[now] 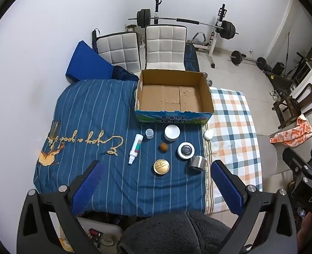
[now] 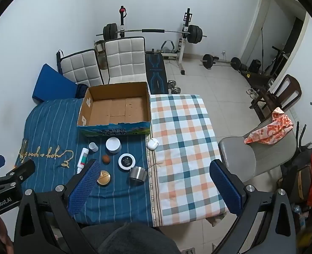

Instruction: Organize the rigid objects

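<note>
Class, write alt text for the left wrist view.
An empty cardboard box sits on a blue striped cover, with small containers and a spray bottle laid out before it. The open left gripper hovers above them.

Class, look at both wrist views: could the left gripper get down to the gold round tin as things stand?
Probably yes: the left gripper is open and empty, and the gold round tin lies uncovered on the blue cloth, apart from its neighbours.

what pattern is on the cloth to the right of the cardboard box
A check of orange, blue and grey on white, on the checked cloth; the right wrist view shows it best.
</note>
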Demonstrator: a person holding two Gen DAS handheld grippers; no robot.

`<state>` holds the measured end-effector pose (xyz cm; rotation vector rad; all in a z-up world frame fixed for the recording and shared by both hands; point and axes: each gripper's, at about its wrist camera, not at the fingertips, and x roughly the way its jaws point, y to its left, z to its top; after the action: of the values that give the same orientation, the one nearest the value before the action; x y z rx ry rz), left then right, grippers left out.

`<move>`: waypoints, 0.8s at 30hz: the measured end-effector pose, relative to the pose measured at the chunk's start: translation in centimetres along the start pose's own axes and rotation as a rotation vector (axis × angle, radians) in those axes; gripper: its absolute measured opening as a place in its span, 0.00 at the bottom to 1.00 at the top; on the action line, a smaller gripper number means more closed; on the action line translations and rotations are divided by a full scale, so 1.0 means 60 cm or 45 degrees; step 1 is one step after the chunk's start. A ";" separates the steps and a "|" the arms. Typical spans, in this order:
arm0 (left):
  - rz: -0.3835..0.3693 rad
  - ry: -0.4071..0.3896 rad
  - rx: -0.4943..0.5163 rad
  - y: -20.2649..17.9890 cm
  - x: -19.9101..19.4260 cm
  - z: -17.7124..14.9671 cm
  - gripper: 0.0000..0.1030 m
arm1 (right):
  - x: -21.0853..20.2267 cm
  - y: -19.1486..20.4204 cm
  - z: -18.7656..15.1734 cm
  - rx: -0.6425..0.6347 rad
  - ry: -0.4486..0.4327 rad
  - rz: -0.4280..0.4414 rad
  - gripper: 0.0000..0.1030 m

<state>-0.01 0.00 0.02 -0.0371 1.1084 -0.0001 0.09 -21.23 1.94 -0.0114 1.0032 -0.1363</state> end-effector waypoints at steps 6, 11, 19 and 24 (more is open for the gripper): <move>0.005 -0.010 0.001 -0.007 -0.002 0.005 1.00 | -0.001 -0.003 -0.001 0.006 0.007 0.008 1.00; 0.003 -0.012 0.003 -0.011 -0.007 0.009 1.00 | 0.005 -0.006 0.000 -0.004 0.014 0.012 1.00; -0.008 -0.009 0.005 -0.008 -0.004 0.016 1.00 | -0.005 -0.003 0.003 0.008 -0.009 -0.006 1.00; -0.019 -0.005 0.026 -0.007 0.001 0.027 1.00 | -0.002 -0.003 0.004 0.005 -0.008 -0.008 1.00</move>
<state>1.49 -0.36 0.73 -0.0273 1.1037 -0.0244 0.20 -21.40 2.16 -0.0111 0.9966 -0.1437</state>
